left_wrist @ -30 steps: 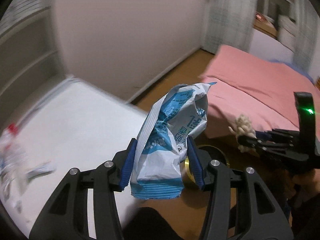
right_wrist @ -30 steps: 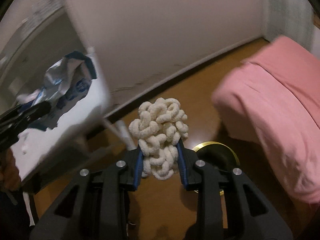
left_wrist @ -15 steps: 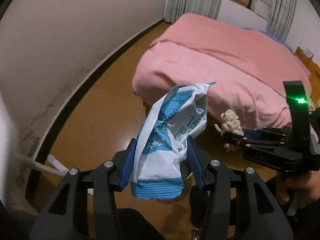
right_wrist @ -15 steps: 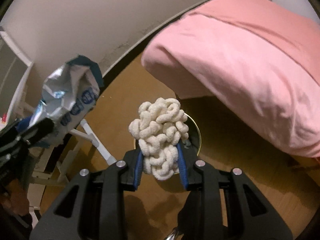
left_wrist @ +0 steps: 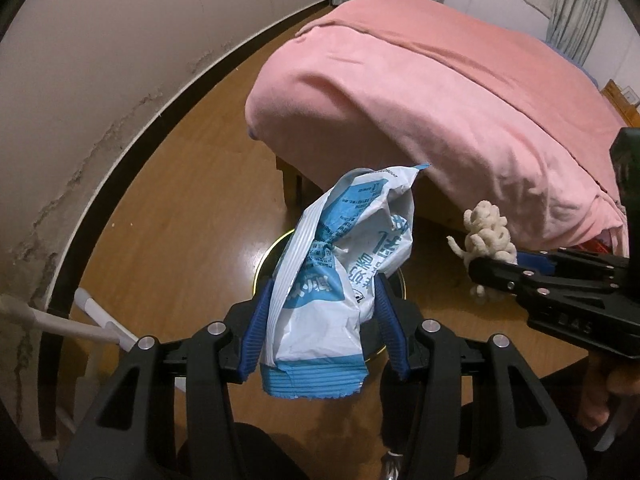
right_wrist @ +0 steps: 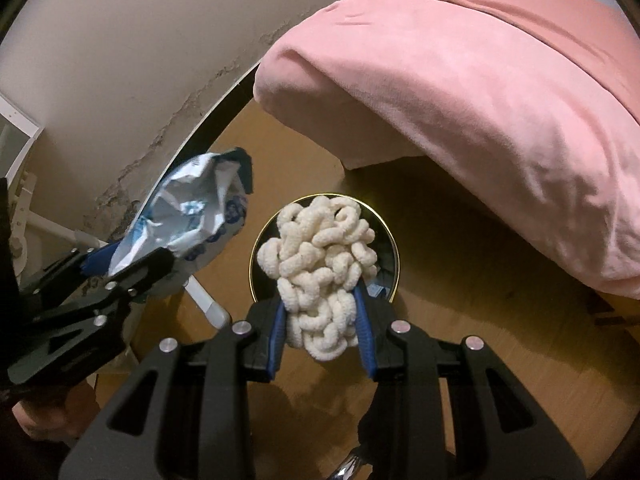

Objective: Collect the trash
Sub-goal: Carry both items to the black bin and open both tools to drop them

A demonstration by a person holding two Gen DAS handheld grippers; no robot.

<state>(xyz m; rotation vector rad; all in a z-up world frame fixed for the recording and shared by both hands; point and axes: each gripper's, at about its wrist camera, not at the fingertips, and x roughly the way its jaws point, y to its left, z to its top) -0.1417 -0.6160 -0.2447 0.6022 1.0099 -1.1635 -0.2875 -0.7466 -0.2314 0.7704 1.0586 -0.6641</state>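
My left gripper (left_wrist: 320, 336) is shut on a crumpled blue-and-white snack wrapper (left_wrist: 340, 280); the wrapper also shows at the left of the right wrist view (right_wrist: 192, 232). My right gripper (right_wrist: 322, 332) is shut on a cream clump of curly yarn (right_wrist: 320, 268), which also shows at the right of the left wrist view (left_wrist: 486, 240). Both hang over a round bin with a gold rim (right_wrist: 394, 256) standing on the wooden floor; in the left wrist view the bin's rim (left_wrist: 262, 264) is mostly hidden behind the wrapper.
A bed with a pink cover (left_wrist: 440, 92) stands close behind and right of the bin. A wall with a dark baseboard (left_wrist: 132, 140) runs along the left. White furniture legs (left_wrist: 92, 320) stand at the lower left on the wooden floor (left_wrist: 192, 216).
Both grippers have swung away from the white table and tipped down toward the floor. The bin has come under them. Both grips are unchanged.
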